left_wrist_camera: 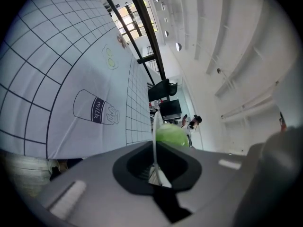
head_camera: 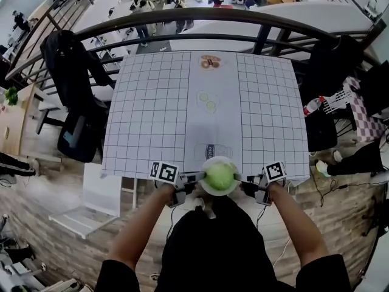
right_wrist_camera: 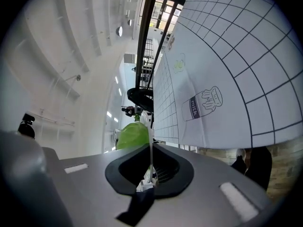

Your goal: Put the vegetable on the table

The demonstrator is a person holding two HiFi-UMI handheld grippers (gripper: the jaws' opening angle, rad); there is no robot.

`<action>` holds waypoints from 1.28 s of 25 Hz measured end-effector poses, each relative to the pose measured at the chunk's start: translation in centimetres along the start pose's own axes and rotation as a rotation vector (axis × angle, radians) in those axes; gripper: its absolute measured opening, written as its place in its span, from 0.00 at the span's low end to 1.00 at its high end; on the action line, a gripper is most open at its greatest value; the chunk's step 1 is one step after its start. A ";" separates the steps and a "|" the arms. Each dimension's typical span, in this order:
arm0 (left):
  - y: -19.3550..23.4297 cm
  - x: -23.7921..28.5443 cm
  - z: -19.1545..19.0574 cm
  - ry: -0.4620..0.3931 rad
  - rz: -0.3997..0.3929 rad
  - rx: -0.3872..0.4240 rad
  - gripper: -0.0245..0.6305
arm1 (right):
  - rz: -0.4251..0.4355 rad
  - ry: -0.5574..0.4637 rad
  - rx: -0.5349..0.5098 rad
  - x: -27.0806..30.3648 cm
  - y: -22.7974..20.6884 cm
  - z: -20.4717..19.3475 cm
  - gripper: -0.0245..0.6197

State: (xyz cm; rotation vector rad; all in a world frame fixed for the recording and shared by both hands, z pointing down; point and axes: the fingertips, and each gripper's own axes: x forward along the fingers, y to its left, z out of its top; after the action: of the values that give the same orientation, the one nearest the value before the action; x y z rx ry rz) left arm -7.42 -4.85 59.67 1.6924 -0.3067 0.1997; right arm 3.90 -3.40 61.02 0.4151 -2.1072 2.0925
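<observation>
A round green vegetable (head_camera: 220, 176) lies on a small white plate (head_camera: 205, 189), held just off the near edge of the white gridded table (head_camera: 152, 102). My left gripper (head_camera: 193, 178) is shut on the plate's left rim and my right gripper (head_camera: 246, 182) on its right rim. In the left gripper view the plate (left_wrist_camera: 154, 136) shows edge-on between the jaws, with the vegetable (left_wrist_camera: 171, 135) behind it. The right gripper view shows the same plate edge (right_wrist_camera: 150, 143) and the vegetable (right_wrist_camera: 131, 136) to its left.
The tablecloth carries drawings: a milk cup (head_camera: 213, 151) near the front, green slices (head_camera: 208, 101) in the middle, a plate (head_camera: 210, 61) at the far edge. A black railing (head_camera: 200, 16) runs behind the table. A chair draped in a dark jacket (head_camera: 73, 72) stands at the left.
</observation>
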 end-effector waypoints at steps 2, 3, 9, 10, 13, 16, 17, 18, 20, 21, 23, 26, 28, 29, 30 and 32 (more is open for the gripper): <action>0.3 0.6 1.1 -0.005 -0.005 -0.002 0.06 | -0.006 0.008 -0.020 -0.3 -0.3 1.2 0.05; 0.4 0.8 1.5 -0.009 -0.010 -0.003 0.06 | -0.003 0.010 -0.025 -0.4 -0.4 1.8 0.05; 1.9 2.9 4.1 -0.007 -0.005 -0.015 0.06 | -0.034 0.027 0.009 -1.0 -2.7 4.8 0.05; 2.2 3.3 4.6 -0.007 -0.003 -0.021 0.06 | -0.034 0.030 0.012 -1.1 -3.0 5.3 0.05; 2.9 4.1 6.2 -0.025 -0.010 -0.035 0.06 | -0.012 0.039 -0.005 -1.1 -3.4 7.5 0.05; 3.7 5.2 7.4 -0.024 -0.026 -0.046 0.06 | -0.006 0.042 -0.012 -1.2 -4.2 8.9 0.05; 4.1 5.5 7.6 -0.021 -0.025 -0.050 0.06 | 0.008 0.043 -0.007 -1.1 -4.4 9.2 0.05; 4.5 5.9 7.9 -0.019 -0.024 -0.051 0.06 | 0.013 0.047 -0.006 -1.1 -4.7 9.5 0.05; 5.2 6.6 8.6 -0.021 -0.025 -0.048 0.06 | 0.002 0.053 -0.001 -1.3 -5.5 10.2 0.05; 5.4 6.9 9.0 -0.024 -0.025 -0.046 0.06 | 0.003 0.053 0.005 -1.4 -5.8 10.7 0.05; 6.0 7.5 9.8 -0.030 -0.022 -0.045 0.06 | 0.017 0.050 0.002 -1.3 -6.2 11.7 0.05; 7.1 8.4 10.9 -0.032 -0.013 -0.047 0.06 | 0.014 0.045 0.003 -1.2 -7.4 13.1 0.05; 7.8 9.0 11.6 -0.029 -0.004 -0.051 0.06 | 0.009 0.042 0.016 -1.2 -8.5 13.8 0.05; 8.2 9.2 11.9 -0.025 0.001 -0.054 0.06 | 0.007 0.042 0.024 -1.1 -8.9 14.1 0.05; 8.6 9.5 12.1 -0.020 0.005 -0.059 0.06 | 0.006 0.042 0.031 -1.1 -9.4 14.3 0.05; 9.2 10.0 12.6 -0.011 0.013 -0.066 0.06 | -0.002 0.040 0.041 -1.0 -10.3 14.9 0.06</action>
State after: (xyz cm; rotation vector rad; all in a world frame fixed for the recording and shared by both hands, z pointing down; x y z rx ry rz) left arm -1.40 -19.30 69.60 1.6271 -0.3297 0.1877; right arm 9.25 -18.11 70.25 0.3763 -2.0443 2.1284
